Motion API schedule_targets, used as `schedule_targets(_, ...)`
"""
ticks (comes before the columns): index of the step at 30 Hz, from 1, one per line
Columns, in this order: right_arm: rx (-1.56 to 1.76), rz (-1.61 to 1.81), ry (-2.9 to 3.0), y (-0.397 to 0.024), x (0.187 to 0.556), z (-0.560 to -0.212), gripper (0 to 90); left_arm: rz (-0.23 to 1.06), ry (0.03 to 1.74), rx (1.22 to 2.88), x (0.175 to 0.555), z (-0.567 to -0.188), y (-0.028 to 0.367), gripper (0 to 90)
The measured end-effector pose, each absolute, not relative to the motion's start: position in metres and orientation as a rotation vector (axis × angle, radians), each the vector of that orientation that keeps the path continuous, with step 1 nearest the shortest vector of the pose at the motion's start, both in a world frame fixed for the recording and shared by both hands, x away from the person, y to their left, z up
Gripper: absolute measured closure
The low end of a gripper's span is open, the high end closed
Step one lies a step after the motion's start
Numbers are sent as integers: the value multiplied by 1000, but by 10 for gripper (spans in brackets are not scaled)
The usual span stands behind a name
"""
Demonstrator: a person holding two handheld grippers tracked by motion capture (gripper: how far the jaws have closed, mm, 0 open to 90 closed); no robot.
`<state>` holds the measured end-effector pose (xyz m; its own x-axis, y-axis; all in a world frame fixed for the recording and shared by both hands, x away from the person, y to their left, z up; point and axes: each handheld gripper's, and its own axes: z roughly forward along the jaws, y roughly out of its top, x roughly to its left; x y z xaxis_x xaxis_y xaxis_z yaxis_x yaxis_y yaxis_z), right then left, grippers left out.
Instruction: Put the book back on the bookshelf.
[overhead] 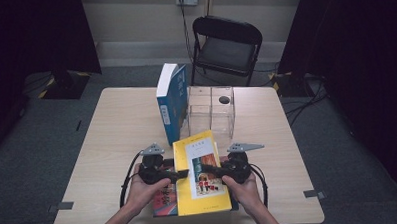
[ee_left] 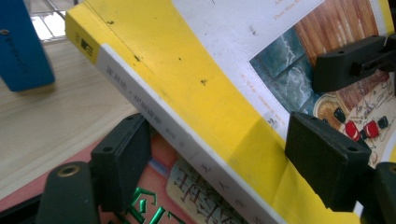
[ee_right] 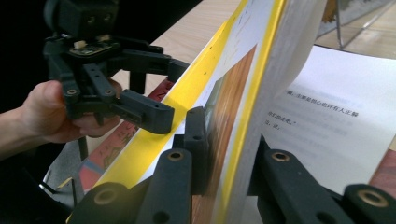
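A yellow book (overhead: 201, 174) lies near the table's front edge, partly on top of a red book (overhead: 164, 200). My right gripper (overhead: 208, 169) comes in from the book's right side. In the right gripper view it (ee_right: 229, 135) is shut on the yellow front cover (ee_right: 233, 93), which stands raised off a white printed page (ee_right: 327, 116). My left gripper (overhead: 181, 175) is at the spine side. In the left gripper view its jaws (ee_left: 217, 140) stand open astride the spine edge (ee_left: 196, 79), one above the cover, one below over the red book (ee_left: 154, 200).
A blue book (overhead: 171, 100) stands upright beyond the yellow one, leaning on a clear acrylic organiser (overhead: 211, 111). A black folding chair (overhead: 226, 43) sits behind the table. Bare tabletop (overhead: 122, 129) stretches to the left and right of the books.
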<state>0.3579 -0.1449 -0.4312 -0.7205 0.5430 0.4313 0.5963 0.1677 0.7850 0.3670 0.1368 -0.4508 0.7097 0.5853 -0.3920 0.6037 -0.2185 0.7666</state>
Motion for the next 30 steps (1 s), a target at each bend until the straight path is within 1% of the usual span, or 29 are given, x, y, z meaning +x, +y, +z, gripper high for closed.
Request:
schedule_targets(3,-1133,-1638,-2374,-144,355,-429,793,-41,918,1881,368,-451,136,201)
schedule_targets(5,-1110,-1645,-2380,-144,353,-428,795,-87,910,1868,370,-452,137,213)
schedule_targets(9,-1094,-1658,-2378,-144,352,-426,798,-197,919,1836,374,-453,140,277)
schedule_targets(14,-1088,-1677,-2372,-144,351,-424,801,-175,907,1822,373,-448,141,314)
schedule_targets(15,-1084,-1701,-2367,-145,351,-421,806,-181,907,1800,373,-446,143,374)
schedule_targets(16,-1082,-1709,-2367,-145,351,-419,809,-195,926,1780,373,-444,145,408)
schedule_targets(17,-1080,-1725,-2373,-145,350,-417,813,-215,978,1717,371,-440,147,448)
schedule_targets(20,-1065,-1750,-2376,-145,349,-413,822,-206,949,1709,369,-435,147,490)
schedule_targets(24,-1067,-1773,-2384,-144,349,-408,825,-179,927,1717,370,-428,147,494)
schedule_targets(25,-1058,-1798,-2380,-145,349,-405,831,-151,899,1725,371,-421,146,512)
schedule_targets(27,-1057,-1806,-2378,-145,349,-403,833,-137,881,1732,371,-417,145,522)
schedule_targets(28,-1053,-1823,-2377,-145,350,-401,833,-124,865,1731,372,-412,145,541)
schedule_targets(29,-1048,-1856,-2381,-145,353,-393,833,-75,841,1725,374,-399,146,599)
schedule_targets(30,-1048,-1856,-2381,-145,353,-393,833,-75,841,1725,374,-399,146,630)
